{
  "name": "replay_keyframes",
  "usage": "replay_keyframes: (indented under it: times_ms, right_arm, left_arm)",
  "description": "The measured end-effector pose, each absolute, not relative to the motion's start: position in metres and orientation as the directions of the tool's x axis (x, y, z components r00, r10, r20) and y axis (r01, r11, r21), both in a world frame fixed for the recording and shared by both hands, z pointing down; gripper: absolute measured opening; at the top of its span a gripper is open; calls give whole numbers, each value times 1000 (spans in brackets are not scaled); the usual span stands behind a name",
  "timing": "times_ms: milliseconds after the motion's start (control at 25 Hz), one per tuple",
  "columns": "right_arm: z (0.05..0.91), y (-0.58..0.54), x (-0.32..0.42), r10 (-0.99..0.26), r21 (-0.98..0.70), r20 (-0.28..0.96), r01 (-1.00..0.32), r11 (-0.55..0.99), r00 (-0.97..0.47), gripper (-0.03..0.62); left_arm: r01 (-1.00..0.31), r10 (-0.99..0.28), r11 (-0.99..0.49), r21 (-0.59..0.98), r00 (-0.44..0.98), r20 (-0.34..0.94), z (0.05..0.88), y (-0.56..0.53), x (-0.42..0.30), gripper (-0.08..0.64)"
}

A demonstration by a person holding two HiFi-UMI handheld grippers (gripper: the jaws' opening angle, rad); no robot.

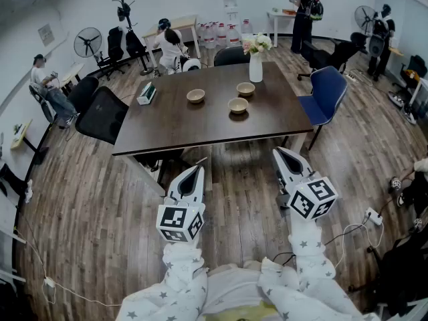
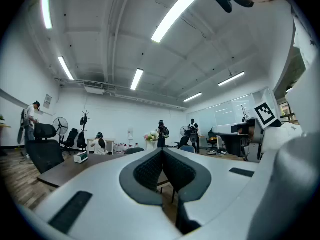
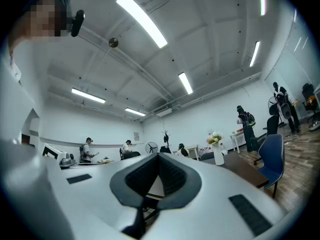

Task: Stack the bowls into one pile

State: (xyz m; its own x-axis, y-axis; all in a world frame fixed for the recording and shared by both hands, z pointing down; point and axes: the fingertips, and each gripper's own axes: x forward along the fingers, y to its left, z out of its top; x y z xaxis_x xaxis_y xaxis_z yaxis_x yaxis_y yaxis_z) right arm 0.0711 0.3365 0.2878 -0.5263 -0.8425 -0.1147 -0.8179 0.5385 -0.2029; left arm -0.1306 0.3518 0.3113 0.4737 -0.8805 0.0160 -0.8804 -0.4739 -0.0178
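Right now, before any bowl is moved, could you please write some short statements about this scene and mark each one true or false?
1. Three small tan bowls stand apart on the dark brown table. True.
2. One bowl already sits inside another. False: none is stacked.
3. The white vase with flowers stands near the table's far edge. True.
4. The left gripper holds a bowl. False: its fingers are shut on nothing, short of the table.
5. The right gripper has its fingers wide apart. False: they are shut together, empty.
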Motion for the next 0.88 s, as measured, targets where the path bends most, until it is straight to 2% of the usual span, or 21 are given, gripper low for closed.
replay_keyframes:
  times_ms: [880]
  right_arm:
    - [313,303,104,-825,-307,-99,-771,558,-557,21]
  left_arm:
    - [-901,-900,-434,8,434,46,327,328,-111,26]
